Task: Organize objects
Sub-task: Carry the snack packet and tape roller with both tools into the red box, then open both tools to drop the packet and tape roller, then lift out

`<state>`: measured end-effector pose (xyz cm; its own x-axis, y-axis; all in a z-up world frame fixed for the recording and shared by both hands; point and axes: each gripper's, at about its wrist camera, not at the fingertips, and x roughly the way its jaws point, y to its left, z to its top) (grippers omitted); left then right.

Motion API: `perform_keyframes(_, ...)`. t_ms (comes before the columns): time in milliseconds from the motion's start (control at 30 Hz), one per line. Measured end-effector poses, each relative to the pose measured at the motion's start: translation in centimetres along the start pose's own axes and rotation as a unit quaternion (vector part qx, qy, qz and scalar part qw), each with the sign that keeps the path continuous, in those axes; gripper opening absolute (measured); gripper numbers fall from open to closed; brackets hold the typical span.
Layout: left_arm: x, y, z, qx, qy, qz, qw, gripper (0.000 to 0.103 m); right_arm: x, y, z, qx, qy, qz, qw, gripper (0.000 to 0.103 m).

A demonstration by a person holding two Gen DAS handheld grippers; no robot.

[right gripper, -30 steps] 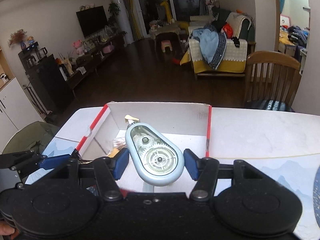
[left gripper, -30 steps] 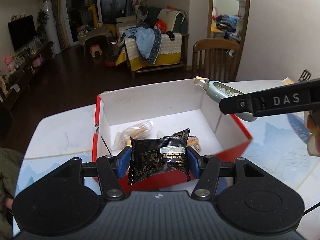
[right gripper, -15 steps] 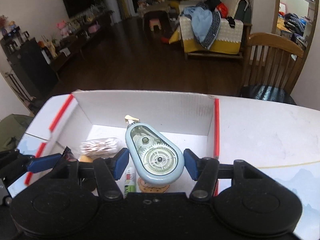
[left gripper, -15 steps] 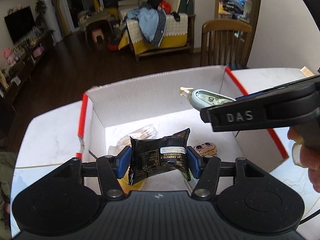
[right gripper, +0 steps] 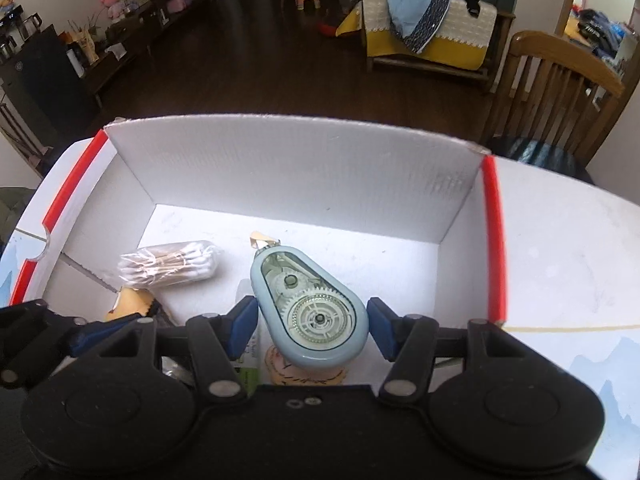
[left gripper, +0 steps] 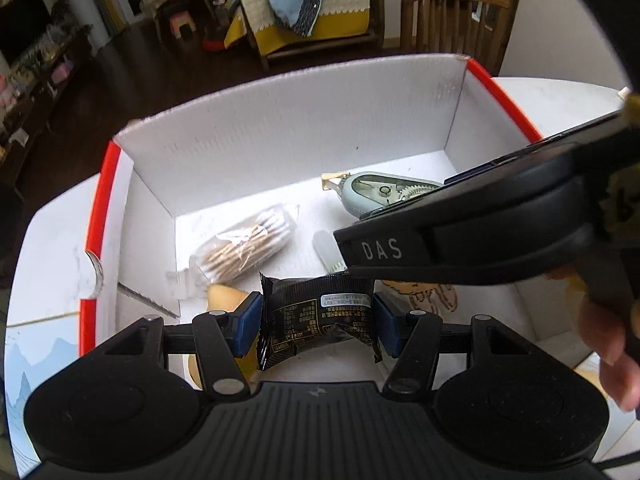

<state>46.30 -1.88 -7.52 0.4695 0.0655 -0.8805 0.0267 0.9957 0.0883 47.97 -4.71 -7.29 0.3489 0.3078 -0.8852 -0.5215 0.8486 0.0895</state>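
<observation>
A white cardboard box with red rims (left gripper: 288, 152) (right gripper: 288, 176) stands on the table. My left gripper (left gripper: 318, 320) is shut on a black snack packet (left gripper: 318, 316) and holds it low inside the box near its front. My right gripper (right gripper: 312, 324) holds a pale blue correction tape dispenser (right gripper: 308, 312) between its blue pads, inside the box to the right; the dispenser also shows in the left wrist view (left gripper: 380, 196). Small gaps show beside the dispenser in the right wrist view.
In the box lie a clear bag of cotton swabs (left gripper: 244, 248) (right gripper: 172, 264), a yellow item (left gripper: 226, 296), a white tube (left gripper: 328, 252) and a round cartoon sticker (right gripper: 304, 372). A wooden chair (right gripper: 560, 92) stands behind the table.
Both grippers have moved forward and down into the box with their objects. The box now fills both views.
</observation>
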Motion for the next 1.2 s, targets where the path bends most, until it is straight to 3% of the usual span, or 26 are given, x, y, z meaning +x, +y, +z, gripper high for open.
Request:
perform_keyframes(233, 0.7, 0.1, -0.6, -0.007, 0.012, -0.017, 0.9998, 0.058, 0.9, 0.1, -0.7, 0.014, 0.026, 0.004, 1.0, 0.06)
perform_keyframes(500, 0.3, -0.1, -1.6, -0.02, 0.008, -0.038, 0.9991, 0.066, 1.1, -0.8, 0.0, 0.03, 0.034, 0.019, 0.999, 0.06)
perform_keyframes(833, -1.9, -0.2, -2.9, -0.03, -0.013, -0.03, 0.999, 0.08, -0.4, -1.1, 0.3, 0.046, 0.021, 0.035, 0.998, 0.064)
perform_keyframes(1200, -6.7, 0.3, -3.9, -0.052, -0.054, -0.024, 0.9969, 0.081, -4.8, -0.5, 0.1, 0.042, -0.019, 0.048, 0.998, 0.067)
